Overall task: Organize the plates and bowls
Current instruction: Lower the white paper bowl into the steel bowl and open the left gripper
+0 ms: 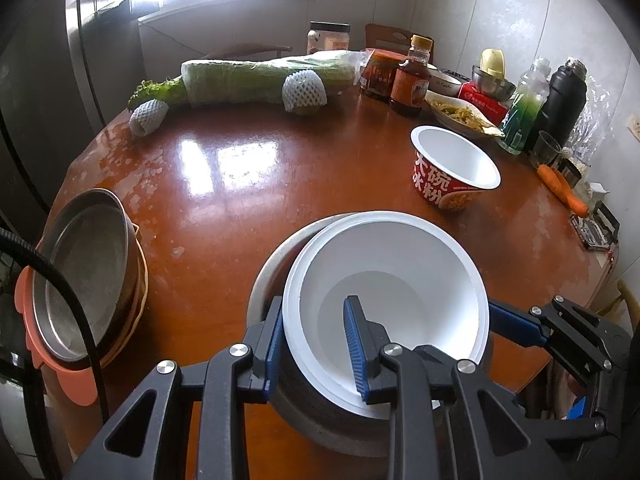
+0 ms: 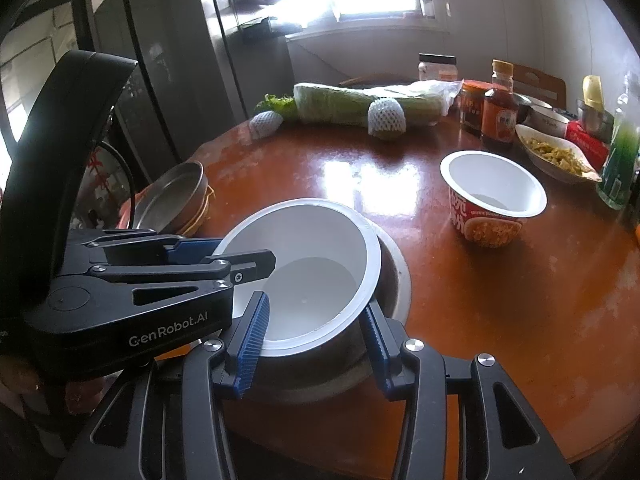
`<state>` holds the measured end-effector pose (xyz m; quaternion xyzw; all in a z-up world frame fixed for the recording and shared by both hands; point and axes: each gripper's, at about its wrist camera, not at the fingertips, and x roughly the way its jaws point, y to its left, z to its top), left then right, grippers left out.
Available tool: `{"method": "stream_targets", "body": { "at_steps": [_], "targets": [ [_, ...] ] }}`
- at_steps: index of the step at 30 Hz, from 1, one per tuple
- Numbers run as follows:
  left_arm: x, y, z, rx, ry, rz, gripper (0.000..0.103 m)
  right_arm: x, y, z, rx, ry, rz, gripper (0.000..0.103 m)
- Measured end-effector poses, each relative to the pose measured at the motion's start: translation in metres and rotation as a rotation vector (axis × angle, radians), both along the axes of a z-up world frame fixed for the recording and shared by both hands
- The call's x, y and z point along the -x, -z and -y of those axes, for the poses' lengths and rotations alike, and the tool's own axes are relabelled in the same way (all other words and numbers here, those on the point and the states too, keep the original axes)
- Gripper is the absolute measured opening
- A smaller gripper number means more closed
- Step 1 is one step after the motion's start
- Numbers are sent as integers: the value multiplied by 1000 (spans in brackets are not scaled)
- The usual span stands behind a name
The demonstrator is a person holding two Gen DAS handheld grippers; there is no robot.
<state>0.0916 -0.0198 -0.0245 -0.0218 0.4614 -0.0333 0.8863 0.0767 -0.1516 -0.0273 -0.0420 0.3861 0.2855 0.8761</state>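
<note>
A white plastic bowl [image 1: 384, 284] sits tilted inside a steel bowl [image 1: 268, 280] on the brown round table [image 1: 224, 184]. My left gripper [image 1: 316, 344] straddles the white bowl's near-left rim, one finger outside and one inside, jaws apart. In the right wrist view my right gripper [image 2: 314, 344] straddles the white bowl's [image 2: 312, 272] near wall, with both blue pads apart from it. The steel bowl [image 2: 394, 276] shows beneath. A red-printed paper bowl [image 1: 454, 168] stands empty farther right, also in the right wrist view [image 2: 494, 196].
A stack of steel plates on an orange mat [image 1: 84, 276] sits at the left table edge. Wrapped cabbage [image 1: 260, 80], foam-netted fruit [image 1: 304, 90], sauce bottles [image 1: 412, 78], a food dish [image 1: 460, 114], a thermos [image 1: 560, 104] and a carrot [image 1: 560, 190] line the far and right edges.
</note>
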Motion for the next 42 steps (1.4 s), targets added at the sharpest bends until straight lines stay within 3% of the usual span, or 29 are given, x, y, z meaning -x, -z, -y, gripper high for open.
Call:
{"method": "stream_targets", "body": {
  "at_steps": [33,42],
  "targets": [
    [7,-6,-9,28,-5,31,29,3,-3,-1,40,13,38,50],
    [9,-13,-11,31,-10,51,32,3,-8,8,24,31,59,55]
  ]
}}
